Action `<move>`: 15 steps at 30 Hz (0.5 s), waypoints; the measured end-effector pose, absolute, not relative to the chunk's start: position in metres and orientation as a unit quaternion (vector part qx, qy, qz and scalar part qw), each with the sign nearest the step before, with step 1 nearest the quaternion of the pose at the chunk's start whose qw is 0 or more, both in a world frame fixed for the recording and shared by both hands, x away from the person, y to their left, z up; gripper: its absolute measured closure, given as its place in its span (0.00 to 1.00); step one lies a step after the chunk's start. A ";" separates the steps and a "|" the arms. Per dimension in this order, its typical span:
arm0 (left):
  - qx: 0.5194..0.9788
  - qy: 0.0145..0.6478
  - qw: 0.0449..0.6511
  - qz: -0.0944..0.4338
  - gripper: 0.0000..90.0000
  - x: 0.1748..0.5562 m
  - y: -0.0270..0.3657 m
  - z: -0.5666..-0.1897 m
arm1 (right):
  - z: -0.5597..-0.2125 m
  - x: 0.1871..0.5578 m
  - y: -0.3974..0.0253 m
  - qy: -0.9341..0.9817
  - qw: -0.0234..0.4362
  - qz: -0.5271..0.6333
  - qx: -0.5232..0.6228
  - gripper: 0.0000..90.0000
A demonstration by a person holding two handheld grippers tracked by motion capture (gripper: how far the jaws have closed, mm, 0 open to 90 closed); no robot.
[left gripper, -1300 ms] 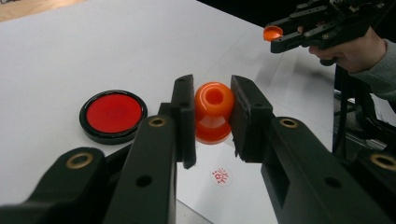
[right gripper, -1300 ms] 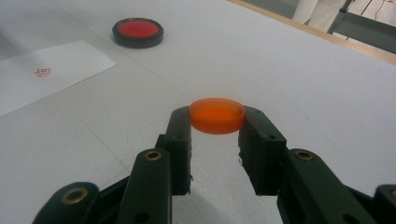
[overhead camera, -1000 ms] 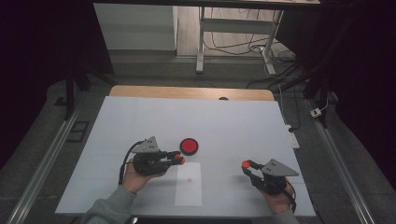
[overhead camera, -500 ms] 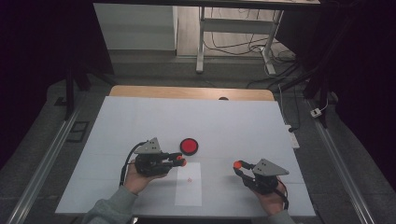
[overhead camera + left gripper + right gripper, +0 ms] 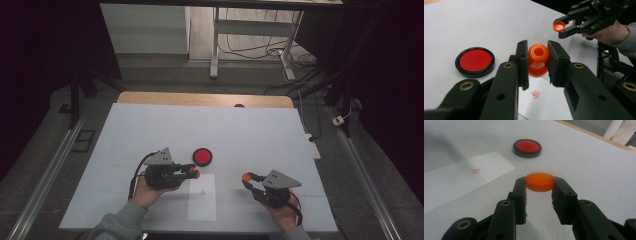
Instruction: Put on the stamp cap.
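Since the earlier pictures, the right gripper [image 5: 248, 178] has slid toward the middle of the high view, closer to the sheet of paper [image 5: 202, 197]. It was lower right before. The left gripper [image 5: 192, 171] has hardly moved; it stays just left of center, above the paper's top edge.

Nearest, low in the left gripper view, the left gripper [image 5: 537, 61] has its two black jaws closed most of the way, squeezing an orange stamp [image 5: 538, 60] between them. The stamp stands upright with a round hole on top. Right under it on the paper is a small red stamped mark [image 5: 535, 94].

Low in the right gripper view, the right gripper [image 5: 539, 185] has its jaws closed partway, pinching a flat orange cap [image 5: 540, 181] at their tips. The cap is held above the white table [image 5: 150, 130], not touching it. In the left gripper view the cap [image 5: 559, 26] shows in the upper right, held open side up.

A bit farther off sits a round red ink pad [image 5: 202, 156] in a black rim. It lies on the table just above the paper, in the middle of the high view, close to the left gripper's tips. Nothing sits between the two grippers but the paper.

Farthest away, at the top of the high view, are a wooden table edge [image 5: 200, 99] and cables on the floor [image 5: 250, 47].
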State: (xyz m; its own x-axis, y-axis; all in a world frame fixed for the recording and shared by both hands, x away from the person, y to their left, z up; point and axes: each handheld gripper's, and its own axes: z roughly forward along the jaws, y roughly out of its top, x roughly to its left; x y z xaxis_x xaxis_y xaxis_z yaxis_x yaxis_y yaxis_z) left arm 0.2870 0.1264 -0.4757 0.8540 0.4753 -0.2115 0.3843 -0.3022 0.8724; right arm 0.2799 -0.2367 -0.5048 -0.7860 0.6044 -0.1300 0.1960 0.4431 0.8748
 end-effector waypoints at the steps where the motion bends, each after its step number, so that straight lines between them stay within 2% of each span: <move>1: 0.806 0.266 0.526 0.043 0.80 0.287 0.126 -0.476 | -0.505 0.279 -0.235 0.822 0.220 0.466 0.244 0.72; 15: 0.808 0.265 0.525 0.039 0.80 0.288 0.123 -0.477 | -0.505 0.278 -0.215 0.825 0.205 0.476 0.226 0.72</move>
State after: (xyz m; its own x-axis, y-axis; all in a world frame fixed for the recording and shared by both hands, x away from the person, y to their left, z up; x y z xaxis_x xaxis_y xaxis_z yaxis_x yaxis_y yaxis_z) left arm 0.2876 0.1235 -0.4774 0.8567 0.4688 -0.2149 0.3868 -0.3086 0.8690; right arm 0.2782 -0.2154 -0.5053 -0.8139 0.5681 -0.1223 0.1788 0.4451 0.8775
